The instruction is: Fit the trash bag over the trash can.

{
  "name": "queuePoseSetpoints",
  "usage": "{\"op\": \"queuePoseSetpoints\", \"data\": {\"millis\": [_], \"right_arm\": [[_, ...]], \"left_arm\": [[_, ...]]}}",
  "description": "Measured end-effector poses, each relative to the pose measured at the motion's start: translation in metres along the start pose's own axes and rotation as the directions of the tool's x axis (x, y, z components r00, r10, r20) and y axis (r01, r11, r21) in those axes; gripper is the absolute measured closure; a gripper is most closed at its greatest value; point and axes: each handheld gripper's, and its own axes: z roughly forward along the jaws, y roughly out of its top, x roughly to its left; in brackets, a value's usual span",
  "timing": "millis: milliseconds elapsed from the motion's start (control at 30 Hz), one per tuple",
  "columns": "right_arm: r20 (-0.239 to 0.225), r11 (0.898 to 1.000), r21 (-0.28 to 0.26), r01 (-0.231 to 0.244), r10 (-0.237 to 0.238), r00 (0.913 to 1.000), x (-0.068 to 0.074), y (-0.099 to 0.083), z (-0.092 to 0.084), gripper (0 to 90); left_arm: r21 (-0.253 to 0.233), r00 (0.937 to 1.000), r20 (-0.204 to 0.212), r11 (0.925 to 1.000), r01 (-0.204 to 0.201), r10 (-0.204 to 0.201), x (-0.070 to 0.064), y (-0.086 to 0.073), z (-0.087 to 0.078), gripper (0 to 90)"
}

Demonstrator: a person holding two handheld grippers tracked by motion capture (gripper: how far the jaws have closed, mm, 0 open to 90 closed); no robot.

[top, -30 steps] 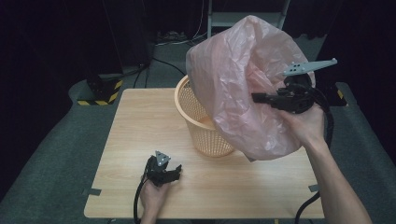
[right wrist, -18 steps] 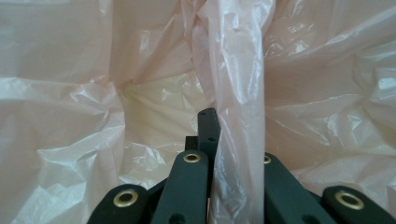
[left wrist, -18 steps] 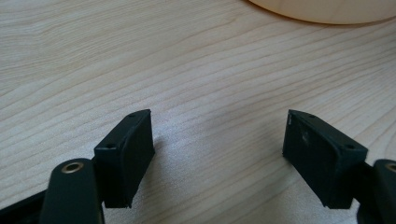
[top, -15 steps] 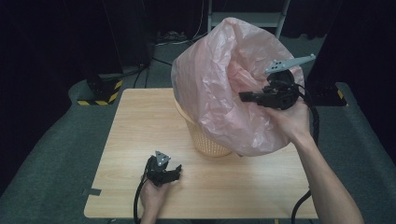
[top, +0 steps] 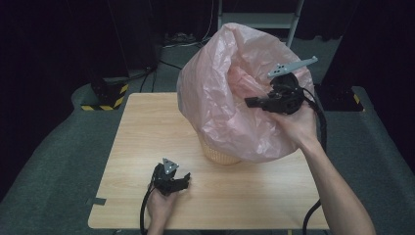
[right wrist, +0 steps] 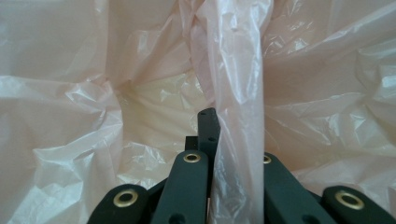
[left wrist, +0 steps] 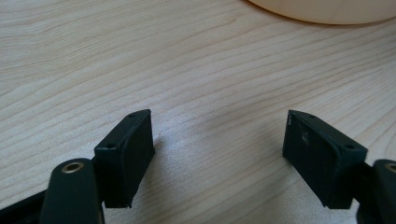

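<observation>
Bag [top: 230, 112] billows over basket [top: 220, 155], draped for lining. Your right tool [top: 252, 102] pinches its rim fold above basket to spread it. Left tool [top: 172, 183] rests gaping, empty, on worktop [top: 142, 127] near basket, out of way.

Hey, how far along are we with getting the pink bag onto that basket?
Done: the pink bag is opened out and already drapes over the basket, hiding most of it. In hand: the right tongs are shut on a fold of the bag's film, held above the basket. The left tongs rest open on the table, holding nothing. Left: probably pulling the rim down around the basket's edge and letting go.
</observation>
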Motion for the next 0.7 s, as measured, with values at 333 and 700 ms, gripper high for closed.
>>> {"op": "queuePoseSetpoints", "data": {"millis": [333,700], "right_arm": [[-0.006,1.000,0.017,-0.006,0.007,1.0000,0.000,0.000,0.006,89.4],[-0.002,0.999,0.038,-0.029,0.029,0.9996,-0.004,-0.006,0.014,89.4]], "left_arm": [[0.000,1.0000,0.000,1.0000,0.000,0.000,0.000,0.000,0.000,24.9],[0.001,1.0000,0.000,1.0000,0.000,0.000,0.000,0.000,0.000,24.9]]}}
